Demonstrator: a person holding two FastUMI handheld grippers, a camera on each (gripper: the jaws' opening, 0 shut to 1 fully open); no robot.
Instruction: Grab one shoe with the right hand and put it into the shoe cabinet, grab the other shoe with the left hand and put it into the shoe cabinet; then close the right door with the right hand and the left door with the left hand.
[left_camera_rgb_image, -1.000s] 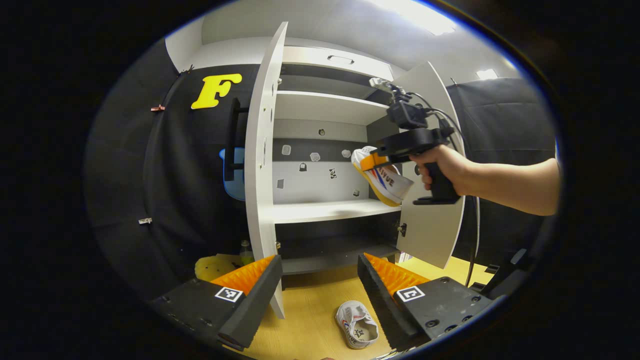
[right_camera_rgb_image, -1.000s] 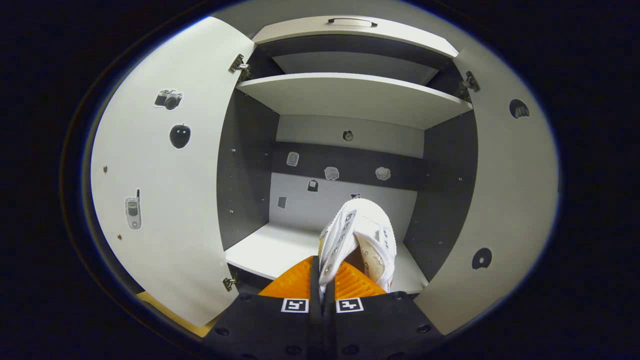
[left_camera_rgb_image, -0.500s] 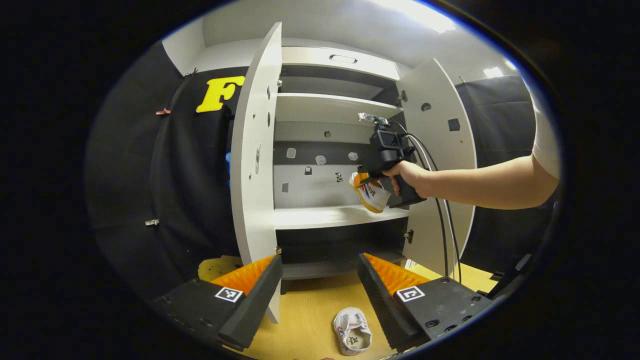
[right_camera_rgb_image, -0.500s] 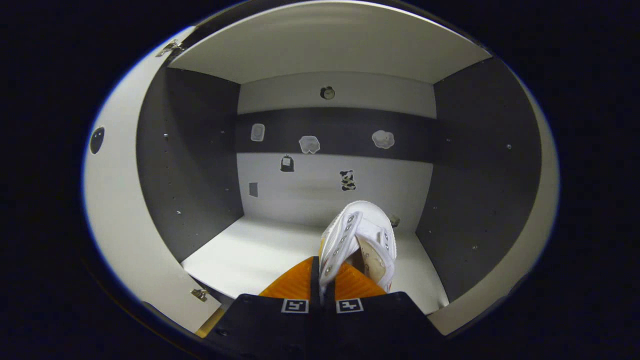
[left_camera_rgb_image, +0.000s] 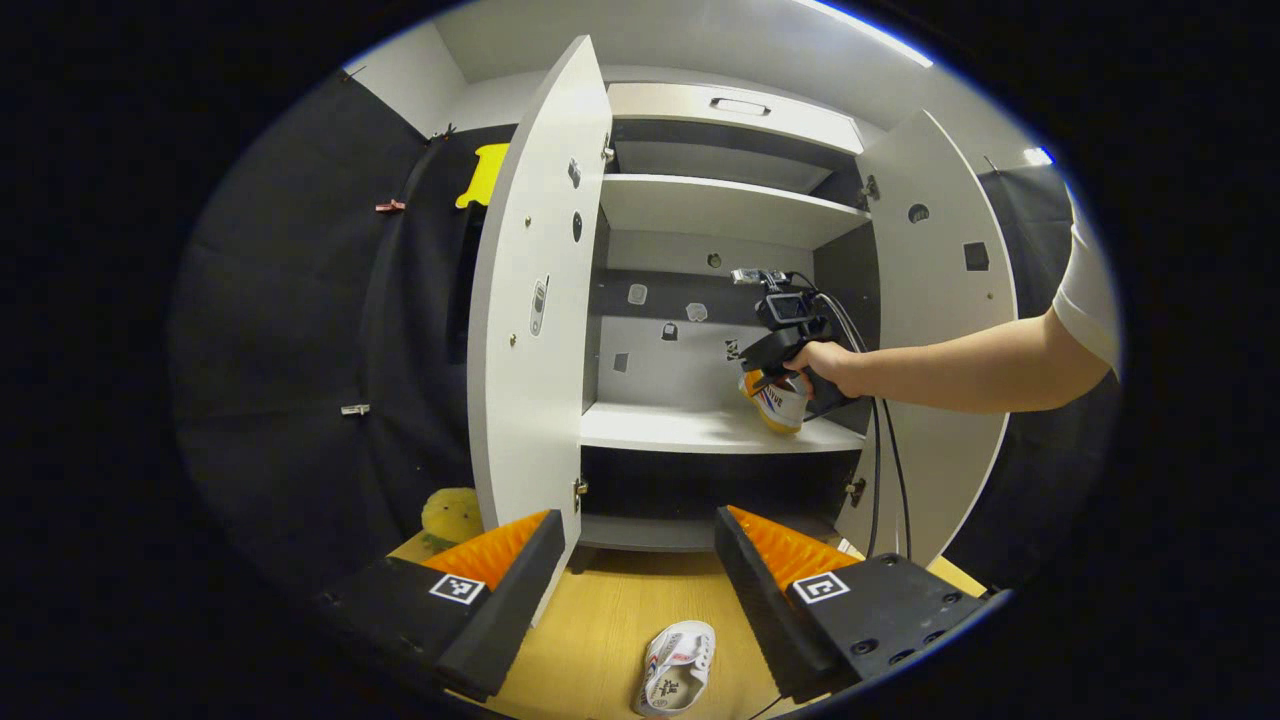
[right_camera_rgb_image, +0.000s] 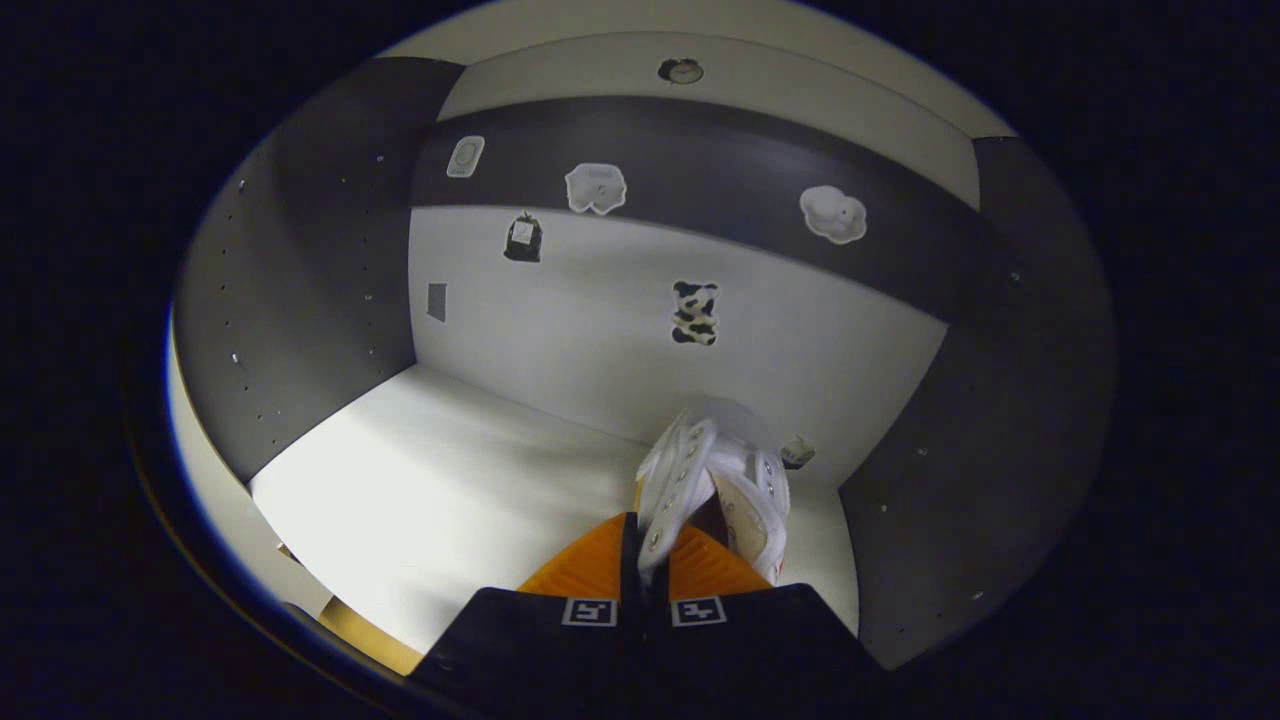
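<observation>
From the right gripper view, my right gripper (right_camera_rgb_image: 645, 570) has its jaws pinched on the collar of a white canvas sneaker with a yellow sole (right_camera_rgb_image: 722, 478), both fingers pressed against the fabric. The shoe hangs toe forward inside the white shoe cabinet with dark grey inner walls (right_camera_rgb_image: 310, 300), over the right rear part of the white middle shelf (right_camera_rgb_image: 450, 470). I cannot tell whether its sole touches the shelf yet. On the back panel ahead I see small stickers, among them a black-and-white bear sticker (right_camera_rgb_image: 694, 313).

From the left gripper view, the same shoe (left_camera_rgb_image: 778, 405) sits low in the right half of the cabinet (left_camera_rgb_image: 720, 210), just above the middle shelf (left_camera_rgb_image: 700, 432), held by the right gripper (left_camera_rgb_image: 775, 362) in a hand (left_camera_rgb_image: 828, 365) with a bare forearm reaching in from the right. Both doors stand open: the white left door (left_camera_rgb_image: 530, 320) swung out toward me, the white right door (left_camera_rgb_image: 940, 330) behind the forearm.

My left gripper (left_camera_rgb_image: 640, 560) hangs low in front of the cabinet with its jaws spread wide and nothing between them. Below it, the second white sneaker (left_camera_rgb_image: 672, 668) lies on the light wooden floor (left_camera_rgb_image: 600, 640), close beside the right finger (left_camera_rgb_image: 765, 590). A yellow soft object (left_camera_rgb_image: 450, 512) rests on the floor left of the left door.
</observation>
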